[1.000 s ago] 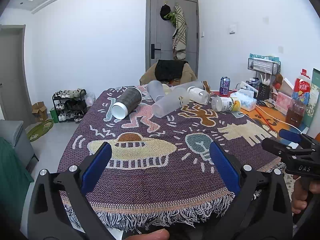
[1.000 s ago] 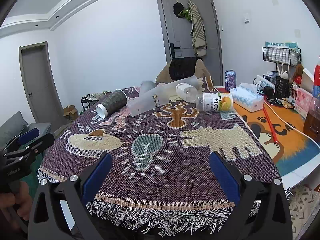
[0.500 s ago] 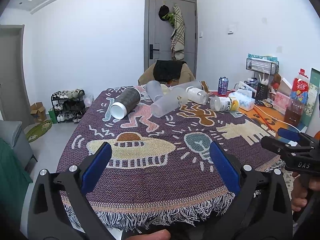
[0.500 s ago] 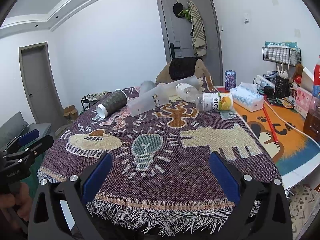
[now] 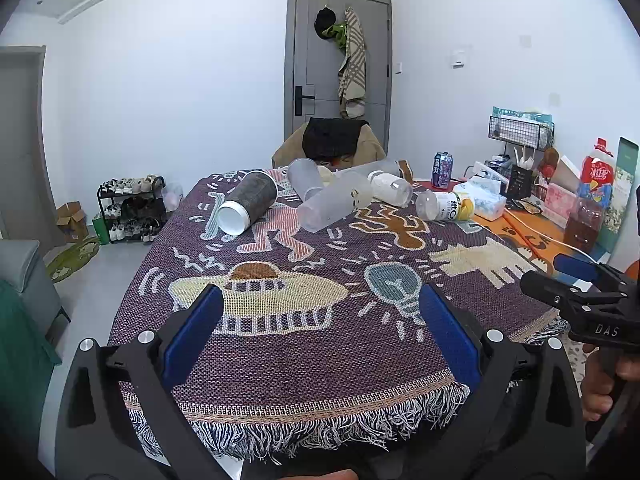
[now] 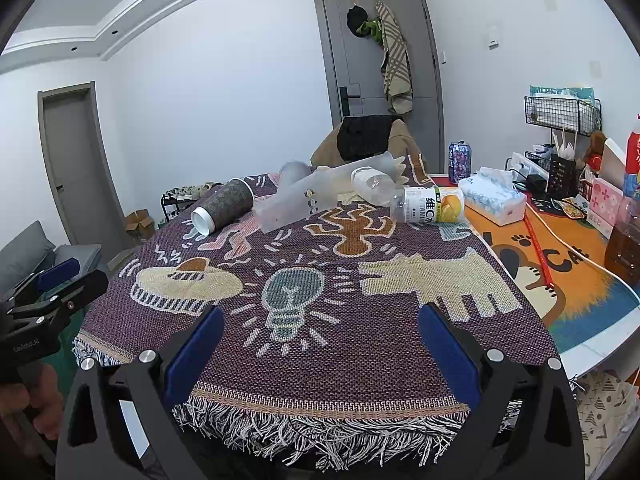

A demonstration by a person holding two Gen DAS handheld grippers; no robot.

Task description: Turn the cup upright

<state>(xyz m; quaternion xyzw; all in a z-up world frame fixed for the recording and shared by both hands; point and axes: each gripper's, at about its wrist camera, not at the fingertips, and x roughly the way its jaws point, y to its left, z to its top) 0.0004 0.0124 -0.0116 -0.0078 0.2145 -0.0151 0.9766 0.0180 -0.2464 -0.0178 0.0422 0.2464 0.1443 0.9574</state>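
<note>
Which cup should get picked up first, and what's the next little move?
Probably move the left tool forward toward the dark cup. It lies on its side at the far end of the blanket, white end facing us, nearest the left side. Both tools are open and empty, well short of it.

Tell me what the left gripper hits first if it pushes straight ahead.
Probably nothing soon: the open left gripper looks along the patterned woven tablecloth. Farther on, roughly in line, lies the frosted translucent plastic cup on its side; depth is unclear.
</note>
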